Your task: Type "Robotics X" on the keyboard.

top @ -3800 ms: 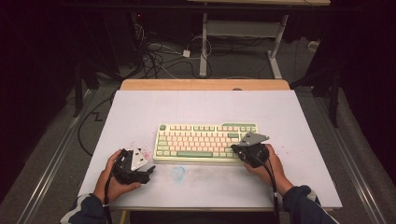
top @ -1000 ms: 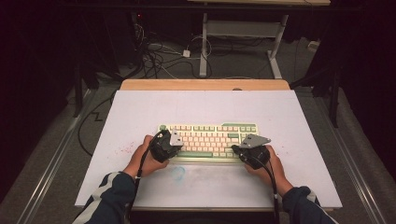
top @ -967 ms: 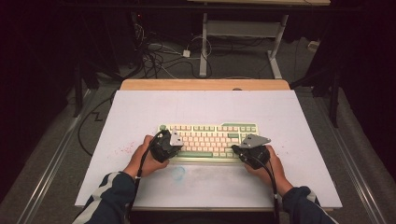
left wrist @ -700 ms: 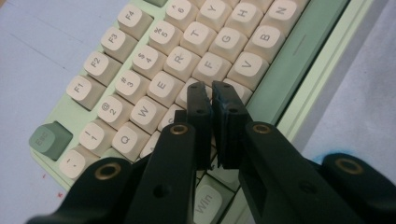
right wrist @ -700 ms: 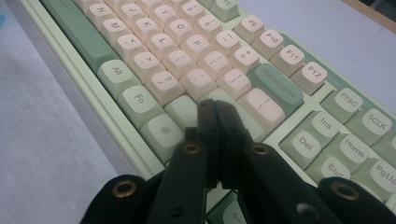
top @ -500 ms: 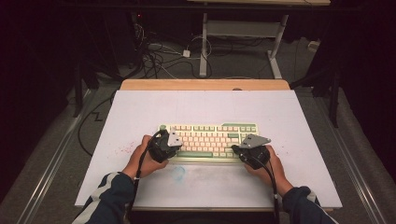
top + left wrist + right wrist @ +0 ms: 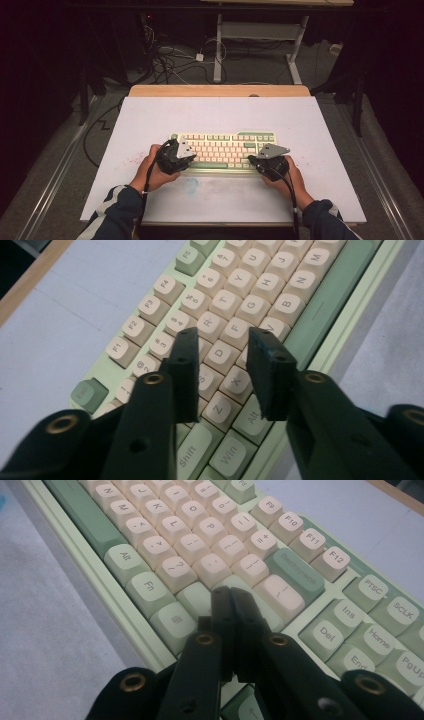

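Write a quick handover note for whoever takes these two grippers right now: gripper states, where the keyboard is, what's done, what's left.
Left gripper: jaws have just been opening, nothing between them, tips over the D and C keys at the keyboard's left end.
Right gripper: shut, empty, tips down at the wide green key below Backspace.
Keyboard: flat on the white table, near the front middle, a hand at each end.
Done: both grippers are placed on the keys, as if for typing.
Left: probably further key presses; the pictures don't show which keys come next.
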Action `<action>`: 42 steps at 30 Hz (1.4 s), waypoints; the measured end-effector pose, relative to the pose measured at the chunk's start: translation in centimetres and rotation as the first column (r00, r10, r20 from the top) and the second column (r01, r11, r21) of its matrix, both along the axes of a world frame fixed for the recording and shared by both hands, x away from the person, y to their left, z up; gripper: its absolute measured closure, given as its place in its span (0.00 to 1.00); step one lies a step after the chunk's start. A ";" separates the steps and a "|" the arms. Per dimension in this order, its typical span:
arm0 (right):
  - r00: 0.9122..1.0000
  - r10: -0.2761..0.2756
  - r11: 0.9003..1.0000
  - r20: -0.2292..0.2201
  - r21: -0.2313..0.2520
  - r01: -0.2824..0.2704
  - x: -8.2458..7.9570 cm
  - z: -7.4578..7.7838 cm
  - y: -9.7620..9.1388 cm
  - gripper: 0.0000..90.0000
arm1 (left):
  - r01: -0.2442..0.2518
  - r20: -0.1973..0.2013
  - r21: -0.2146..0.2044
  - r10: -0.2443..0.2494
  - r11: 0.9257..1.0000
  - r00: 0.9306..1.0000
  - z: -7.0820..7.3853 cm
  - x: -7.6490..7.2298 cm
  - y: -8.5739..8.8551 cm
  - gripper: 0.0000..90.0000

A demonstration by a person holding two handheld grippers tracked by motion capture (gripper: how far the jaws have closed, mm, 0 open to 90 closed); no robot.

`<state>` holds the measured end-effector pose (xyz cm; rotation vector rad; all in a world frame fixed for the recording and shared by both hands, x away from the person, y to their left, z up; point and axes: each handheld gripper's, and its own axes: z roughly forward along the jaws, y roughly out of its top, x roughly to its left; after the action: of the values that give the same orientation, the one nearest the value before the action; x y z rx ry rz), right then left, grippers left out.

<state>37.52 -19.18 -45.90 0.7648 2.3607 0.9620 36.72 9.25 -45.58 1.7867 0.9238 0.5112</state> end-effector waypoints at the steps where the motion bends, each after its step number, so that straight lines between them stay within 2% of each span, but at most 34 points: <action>1: 1.000 -0.001 1.000 0.002 -0.001 0.001 0.0 0.0 0.0 1.00 | -0.003 0.009 -0.006 0.003 1.000 1.000 0.0 -0.1 0.0 0.64; 5: 1.000 -0.003 1.000 0.004 0.001 0.003 0.1 0.0 -0.1 0.99 | -0.007 0.030 -0.029 0.007 1.000 1.000 0.2 -0.2 0.2 0.56; 6: 1.000 -0.006 1.000 0.001 0.004 0.006 0.0 0.1 -0.2 0.99 | -0.009 0.037 -0.028 0.010 1.000 0.999 0.2 -0.3 0.3 0.51; 8: 1.000 -0.005 1.000 0.001 0.003 0.005 0.0 0.1 -0.2 0.99 | -0.008 0.041 -0.036 0.010 0.999 0.999 0.2 -0.4 0.2 0.49; 14: 1.000 -0.002 1.000 0.002 0.007 0.002 -0.1 0.4 -0.2 0.97 | -0.019 0.088 -0.048 0.023 0.999 0.996 0.4 -0.5 0.2 0.35; 16: 1.000 0.000 1.000 0.007 0.017 0.000 -0.1 0.6 -0.3 0.96 | -0.025 0.096 -0.067 0.032 0.997 0.995 0.6 -0.6 0.2 0.31; 23: 0.999 -0.007 0.999 0.033 0.040 0.005 -0.5 1.4 -0.6 0.90 | -0.034 0.120 -0.093 0.046 0.995 0.992 0.8 -0.7 0.5 0.23; 27: 0.998 -0.018 0.999 0.054 0.049 0.015 -0.8 1.8 -0.7 0.80 | -0.033 0.128 -0.089 0.045 0.995 0.991 0.9 -0.8 0.5 0.22; 31: 0.995 -0.029 0.997 0.090 0.070 0.023 -1.1 2.2 -0.7 0.60 | -0.028 0.149 -0.078 0.040 0.997 0.988 0.9 -1.1 0.5 0.20; 32: 0.995 -0.028 0.997 0.096 0.078 0.020 -1.2 2.4 -0.7 0.54 | -0.025 0.152 -0.086 0.037 0.996 0.988 1.0 -1.2 0.5 0.20; 36: 0.987 -0.049 0.995 0.151 0.089 0.036 -1.7 2.7 -0.7 0.36 | -0.029 0.158 -0.083 0.042 0.996 0.987 1.0 -1.3 0.6 0.20; 40: 0.981 -0.089 0.992 0.175 0.108 0.070 -1.9 3.0 -0.7 0.28 | -0.034 0.165 -0.082 0.047 0.996 0.985 1.2 -1.4 0.7 0.19; 42: 0.978 -0.101 0.991 0.181 0.109 0.082 -1.9 3.1 -0.7 0.28 | -0.030 0.171 -0.096 0.046 0.995 0.984 1.4 -1.5 0.7 0.19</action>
<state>35.58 -19.88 -42.78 0.7792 2.1120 1.0715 35.18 9.96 -44.23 1.6165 0.8487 0.6275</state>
